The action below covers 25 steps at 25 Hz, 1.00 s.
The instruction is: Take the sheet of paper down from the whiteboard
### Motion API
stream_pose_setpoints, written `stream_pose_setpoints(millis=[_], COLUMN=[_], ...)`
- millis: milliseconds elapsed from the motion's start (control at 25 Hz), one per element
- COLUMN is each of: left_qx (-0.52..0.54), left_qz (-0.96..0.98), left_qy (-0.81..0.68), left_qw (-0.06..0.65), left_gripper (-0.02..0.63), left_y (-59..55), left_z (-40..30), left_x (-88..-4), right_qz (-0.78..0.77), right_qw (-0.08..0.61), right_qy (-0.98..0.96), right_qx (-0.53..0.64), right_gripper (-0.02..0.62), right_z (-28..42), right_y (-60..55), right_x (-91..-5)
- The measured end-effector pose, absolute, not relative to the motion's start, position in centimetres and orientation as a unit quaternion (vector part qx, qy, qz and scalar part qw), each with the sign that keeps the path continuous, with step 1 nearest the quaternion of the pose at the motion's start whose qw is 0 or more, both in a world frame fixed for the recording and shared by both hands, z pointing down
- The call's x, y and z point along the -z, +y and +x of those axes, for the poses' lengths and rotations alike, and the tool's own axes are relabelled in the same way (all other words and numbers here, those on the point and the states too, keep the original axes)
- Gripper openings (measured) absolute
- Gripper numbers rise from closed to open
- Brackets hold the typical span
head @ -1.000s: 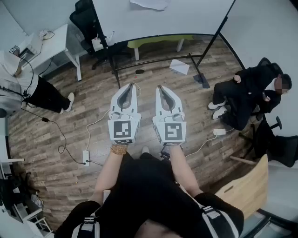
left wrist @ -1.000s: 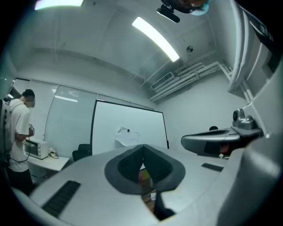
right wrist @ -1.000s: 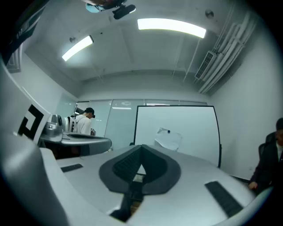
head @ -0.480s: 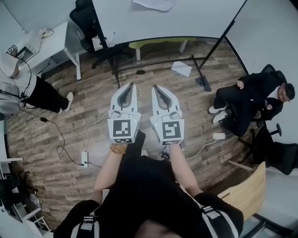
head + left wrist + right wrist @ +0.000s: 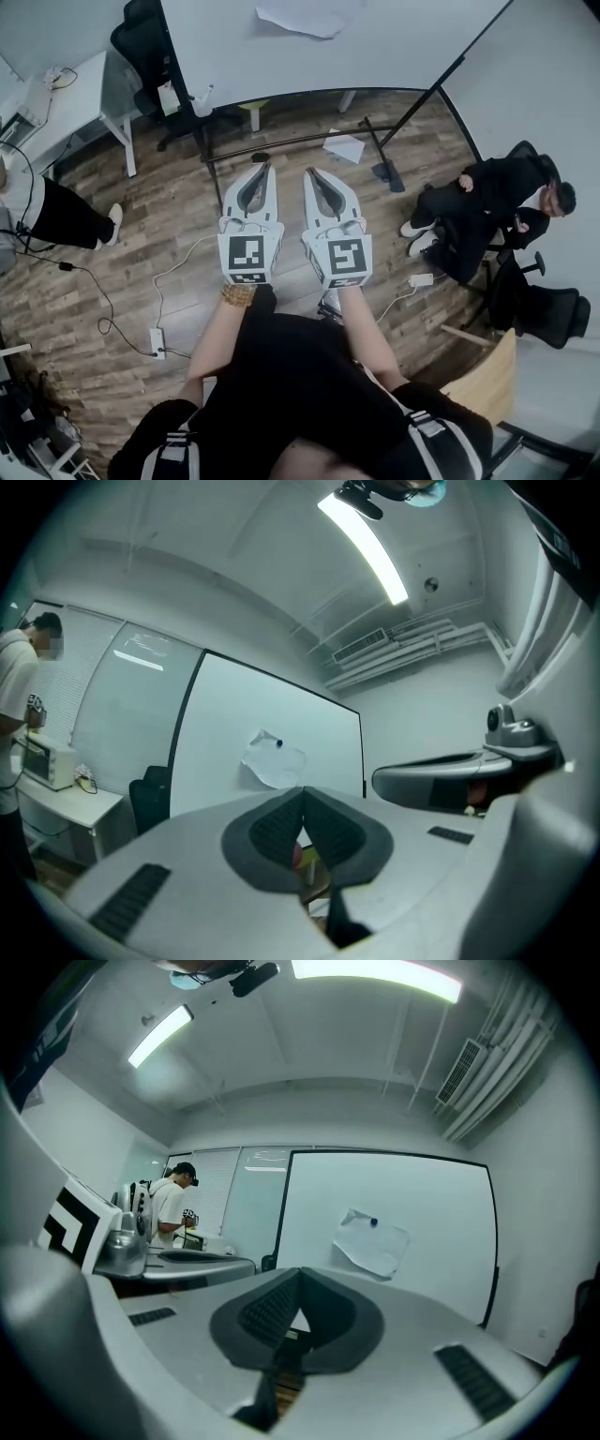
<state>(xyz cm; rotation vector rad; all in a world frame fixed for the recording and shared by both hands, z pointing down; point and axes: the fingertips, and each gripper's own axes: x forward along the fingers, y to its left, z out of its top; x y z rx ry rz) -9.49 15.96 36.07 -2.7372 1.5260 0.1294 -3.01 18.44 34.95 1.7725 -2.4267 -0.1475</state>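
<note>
Both claws are held out level, side by side, pointing at the board.

Left claw [image 5: 262,169]: jaws together, nothing between them. Right claw [image 5: 310,174]: jaws together too, and empty.

We find the crumpled white sheet of paper [image 5: 300,17] at 12 o'clock in the head view. It hangs on the large white whiteboard with a black frame [image 5: 403,47]. A small round blue magnet [image 5: 373,1222] pins it near its top edge. The sheet is well apart from both claws, and neither touches it.

In the left gripper view we see the sheet at 11 o'clock from the closed jaw tips. In the right gripper view it is at 2 o'clock from them.

A second white sheet [image 5: 345,147] lies on the brown wood-plank floor [image 5: 159,206] by the board's stand, at about 12 o'clock. A person in black clothes [image 5: 478,202] sits at 3 o'clock. A white surface [image 5: 80,89] stands at 10 o'clock.
</note>
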Motion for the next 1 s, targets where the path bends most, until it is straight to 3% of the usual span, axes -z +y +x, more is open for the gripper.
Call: stream_pose_setpoints(millis=[440, 1000], left_qx=[-0.081, -0.051], left_qz=[-0.873, -0.906], left_qy=[0.479, 0.421], left_qw=[-0.04, -0.017], left_gripper=[0.012, 0.012], left_y=[6.2, 1.0], left_z=[-10.9, -7.4], left_x=[-37.4, -38.0], right_qz=[0.576, 0.611], right_qw=[0.136, 0.117], right_qy=[-0.801, -0.779], right_qx=[0.088, 0.073], right_gripper=[-0.002, -0.002], right_z=[-5.1, -0.8], right_y=[9.2, 3.8], right_x=[-35.3, -35.3])
